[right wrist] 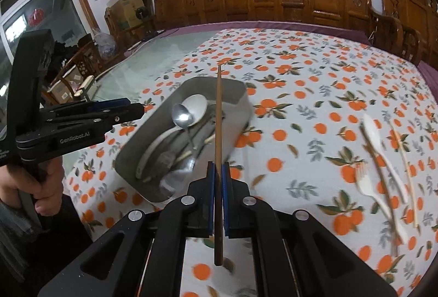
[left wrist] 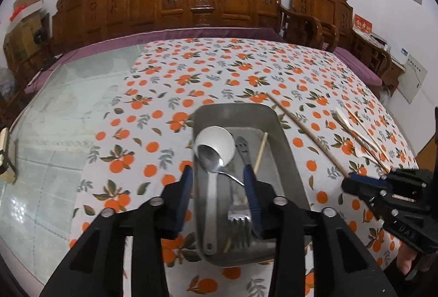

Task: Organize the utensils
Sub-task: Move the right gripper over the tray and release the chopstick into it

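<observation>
Right wrist view: right gripper (right wrist: 218,176) pinches a chopstick (right wrist: 218,116) above the tray (right wrist: 241,105); left gripper (left wrist: 217,187) spread wide, empty. Spoons (left wrist: 216,152) and fork (left wrist: 239,220) inside tray; plastic cutlery (right wrist: 375,149) right of it, pending.

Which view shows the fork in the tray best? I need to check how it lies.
The left wrist view: the fork lies sharp and close in the tray, tines toward the camera. In the right wrist view it is blurred and partly hidden among the other utensils.
</observation>
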`<state>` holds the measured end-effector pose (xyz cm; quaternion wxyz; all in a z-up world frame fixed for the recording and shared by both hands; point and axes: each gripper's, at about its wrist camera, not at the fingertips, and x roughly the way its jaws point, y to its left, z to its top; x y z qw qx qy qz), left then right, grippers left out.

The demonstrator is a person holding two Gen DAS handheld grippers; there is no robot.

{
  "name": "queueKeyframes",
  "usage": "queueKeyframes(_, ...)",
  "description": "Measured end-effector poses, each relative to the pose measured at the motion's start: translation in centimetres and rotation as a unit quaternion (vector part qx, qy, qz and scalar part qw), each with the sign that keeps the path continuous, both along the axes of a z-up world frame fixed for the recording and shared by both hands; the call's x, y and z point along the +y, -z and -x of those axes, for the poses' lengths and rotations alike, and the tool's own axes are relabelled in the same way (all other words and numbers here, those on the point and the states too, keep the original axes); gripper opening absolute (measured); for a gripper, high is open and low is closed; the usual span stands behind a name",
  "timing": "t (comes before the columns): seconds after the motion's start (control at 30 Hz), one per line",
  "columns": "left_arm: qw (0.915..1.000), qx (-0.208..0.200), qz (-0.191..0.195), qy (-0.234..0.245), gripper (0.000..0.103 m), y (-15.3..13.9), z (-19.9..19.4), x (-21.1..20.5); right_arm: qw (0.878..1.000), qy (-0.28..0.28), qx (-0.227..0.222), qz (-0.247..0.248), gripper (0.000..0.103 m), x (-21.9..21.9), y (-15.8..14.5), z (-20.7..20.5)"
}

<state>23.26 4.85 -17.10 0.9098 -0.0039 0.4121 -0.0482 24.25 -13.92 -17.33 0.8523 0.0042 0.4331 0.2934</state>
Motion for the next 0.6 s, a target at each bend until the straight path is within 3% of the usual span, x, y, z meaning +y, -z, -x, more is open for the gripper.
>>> queueKeyframes(0.07,1.0000,-0.005,0.003,-0.005,0.048,-0.3,0.1,0.7,1.000,0.001,0.005,-0.003,0.006,0.9,0.1,-0.2)
queueKeyframes(0.3,0.9995,-0.022,0.006,-0.020,0.053,-1.6,0.6,2.8,0.999,0.004,0.036,-0.015,0.006,4.2,1.0,-1.3)
queueKeyframes(0.6,0.9993,-0.026,0.013,-0.024,0.053,-1.7,0.7,3.3,0.997,0.020,0.069,-0.020,0.006,6.4,2.9,-2.8)
